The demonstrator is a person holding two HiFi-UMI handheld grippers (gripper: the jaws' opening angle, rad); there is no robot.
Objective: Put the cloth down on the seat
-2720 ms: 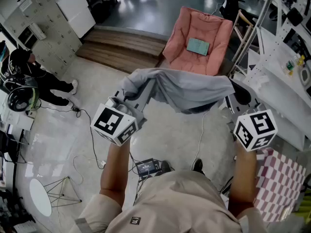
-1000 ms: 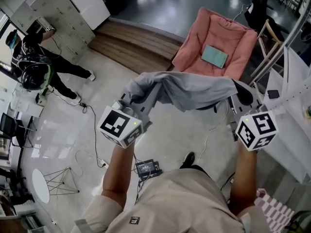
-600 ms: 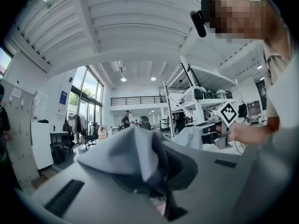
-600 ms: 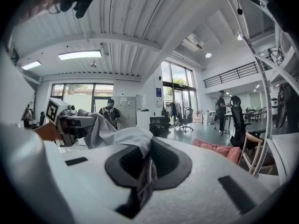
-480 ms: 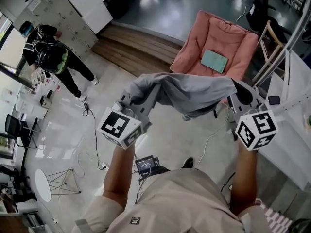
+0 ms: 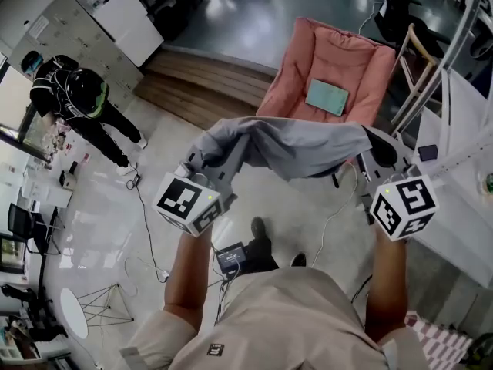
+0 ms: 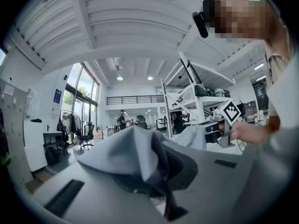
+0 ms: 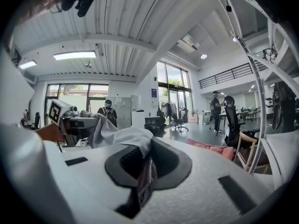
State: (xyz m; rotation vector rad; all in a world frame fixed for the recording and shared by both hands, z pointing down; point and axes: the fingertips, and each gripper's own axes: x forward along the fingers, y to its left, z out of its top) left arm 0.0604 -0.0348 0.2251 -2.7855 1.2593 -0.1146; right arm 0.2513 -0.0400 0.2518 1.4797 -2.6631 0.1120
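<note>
A grey cloth point(image 6: 296, 146) hangs stretched in the air between my two grippers. My left gripper point(image 6: 202, 160) is shut on its left corner, and the folds point(image 7: 135, 155) bunch up between the jaws in the left gripper view. My right gripper point(image 6: 370, 154) is shut on the other end point(image 8: 140, 146). The seat is a pink padded chair point(image 6: 331, 60) just beyond the cloth, with a teal flat pad point(image 6: 326, 97) lying on it. In the right gripper view the pink seat point(image 8: 212, 149) shows low at the right.
A person in dark clothes point(image 6: 77, 102) stands at the far left by grey lockers point(image 6: 73, 29). Cables and a small black box point(image 6: 231, 257) lie on the floor below me. A wooden chair point(image 6: 420, 60) and a white table point(image 6: 470, 183) stand at the right. A wooden step point(image 6: 204, 79) lies behind.
The pink chair has drawn slightly nearer and more central under the held cloth as I step forward. Both grippers keep the cloth stretched as before. The person at the left has shifted.
</note>
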